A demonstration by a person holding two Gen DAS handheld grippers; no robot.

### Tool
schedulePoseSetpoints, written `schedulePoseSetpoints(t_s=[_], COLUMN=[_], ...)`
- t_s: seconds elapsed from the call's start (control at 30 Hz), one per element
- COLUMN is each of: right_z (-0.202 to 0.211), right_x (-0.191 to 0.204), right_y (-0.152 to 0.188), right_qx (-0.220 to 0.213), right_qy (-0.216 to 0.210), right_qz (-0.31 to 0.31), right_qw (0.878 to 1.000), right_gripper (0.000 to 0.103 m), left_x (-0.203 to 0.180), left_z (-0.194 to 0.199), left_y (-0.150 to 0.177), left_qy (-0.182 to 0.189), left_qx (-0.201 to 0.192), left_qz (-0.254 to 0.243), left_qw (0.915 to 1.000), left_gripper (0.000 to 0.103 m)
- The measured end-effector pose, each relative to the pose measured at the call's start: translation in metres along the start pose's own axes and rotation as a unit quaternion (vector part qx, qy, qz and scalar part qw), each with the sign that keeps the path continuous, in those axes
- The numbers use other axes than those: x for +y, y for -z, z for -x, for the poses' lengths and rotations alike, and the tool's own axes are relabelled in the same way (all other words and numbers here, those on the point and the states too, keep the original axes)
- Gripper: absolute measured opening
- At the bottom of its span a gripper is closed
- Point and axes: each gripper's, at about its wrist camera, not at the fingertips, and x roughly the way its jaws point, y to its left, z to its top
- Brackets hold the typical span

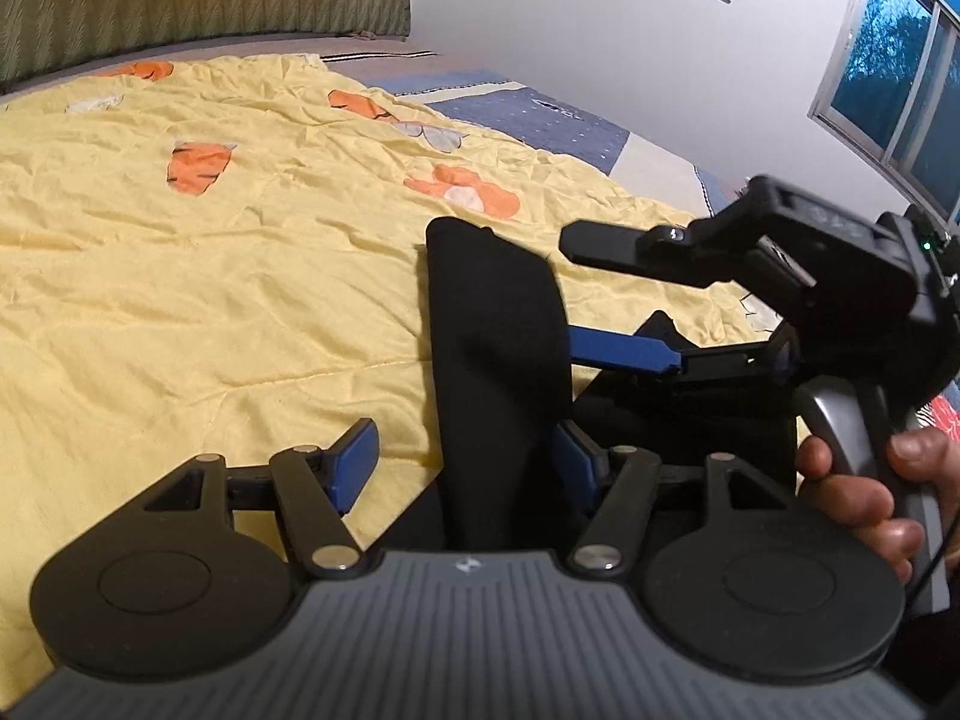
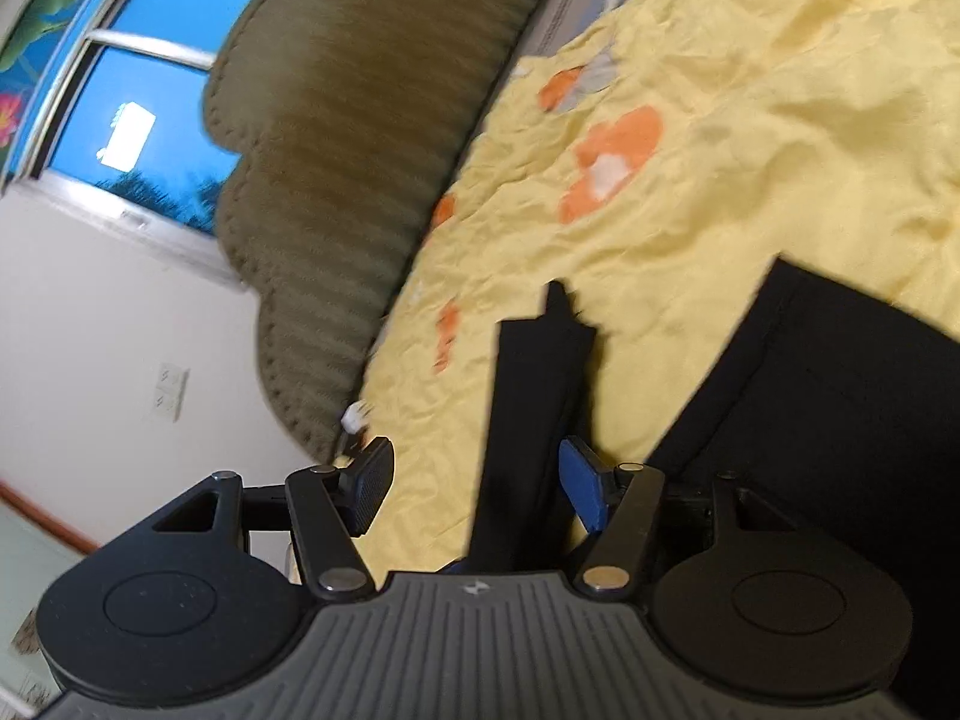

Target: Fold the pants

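Note:
Black pants [image 1: 498,312] lie on a yellow quilt, and one fold of them stands up as a dark ridge. That ridge sits between the fingers of my left gripper [image 1: 465,459], close against the right blue pad [image 1: 573,456]. Yellow quilt shows between the ridge and the left pad, so the gripper is open. My right gripper [image 1: 570,294] reaches in from the right, open, its blue lower finger passing behind the ridge. In the right wrist view a strip of the pants [image 2: 528,396] rises between the fingers of the right gripper [image 2: 478,487] beside the right pad, unpressed. More pants [image 2: 810,420] lie flat to the right.
The yellow quilt [image 1: 210,270] with orange patches covers the bed. A green padded headboard [image 1: 180,0] stands at the far end. A blue patterned sheet [image 1: 540,114] shows beyond the quilt. A window [image 1: 888,72] is in the white wall. A hand [image 1: 858,492] holds the right gripper's handle.

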Motion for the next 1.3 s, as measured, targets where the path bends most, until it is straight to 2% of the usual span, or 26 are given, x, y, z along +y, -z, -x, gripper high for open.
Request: schedulePoseSetpoints(t_s=[0.17, 0.33, 0.37, 0.4, 0.47, 0.57, 0.73, 0.8, 0.93, 1.03, 1.13, 1.23, 1.3], right_z=[-0.018, -0.038, -0.041, -0.043, -0.043, -0.031, 0.009, 0.023, 0.055, 0.082, 0.101, 0.111, 0.111], right_x=[-0.001, 0.004, 0.006, 0.007, 0.004, 0.003, 0.015, 0.02, 0.029, 0.033, 0.029, 0.014, 0.003], right_y=[0.0, -0.005, -0.004, -0.002, 0.004, 0.014, 0.018, 0.019, 0.028, 0.04, 0.055, 0.064, 0.068], right_qx=[0.01, -0.001, 0.004, 0.009, 0.008, -0.014, -0.069, -0.085, -0.127, -0.152, -0.153, -0.139, -0.131], right_qy=[0.014, 0.013, 0.008, 0.003, 0.011, 0.004, -0.034, -0.033, 0.01, 0.076, 0.163, 0.203, 0.209], right_qz=[0.0, 0.008, 0.012, 0.011, 0.002, -0.002, -0.019, -0.01, 0.022, 0.059, 0.081, 0.072, 0.059], right_qw=[1.0, 1.0, 1.0, 1.0, 1.0, 1.0, 0.997, 0.996, 0.992, 0.984, 0.971, 0.967, 0.967], right_gripper=[0.059, 0.059, 0.055, 0.031, 0.013, 0.009, 0.007, 0.007, 0.007, 0.007, 0.007, 0.007, 0.007], left_x=[-0.001, -0.005, -0.008, -0.009, -0.012, -0.017, -0.046, -0.057, -0.066, -0.075, -0.081, -0.082, -0.079], left_z=[0.001, 0.0, 0.001, 0.002, 0.003, 0.006, 0.017, 0.018, 0.023, 0.034, 0.041, 0.05, 0.055], left_y=[0.0, 0.003, 0.004, 0.004, 0.003, 0.004, 0.007, 0.007, 0.007, 0.01, 0.019, 0.029, 0.033], left_qy=[-0.001, -0.009, -0.011, -0.013, -0.013, -0.002, 0.014, 0.026, 0.039, 0.058, 0.078, 0.085, 0.085], left_qx=[-0.001, -0.005, -0.007, -0.008, -0.008, -0.013, -0.029, -0.031, -0.032, -0.03, -0.019, -0.02, -0.018], left_qz=[-0.007, -0.019, -0.027, -0.034, -0.043, -0.054, -0.12, -0.136, -0.124, -0.136, -0.134, -0.127, -0.114], left_qw=[1.0, 0.9998, 0.9996, 0.9993, 0.9989, 0.9984, 0.9923, 0.9899, 0.9911, 0.9886, 0.9877, 0.9881, 0.9897], left_gripper=[0.061, 0.062, 0.062, 0.062, 0.062, 0.062, 0.063, 0.064, 0.064, 0.068, 0.07, 0.07, 0.071])
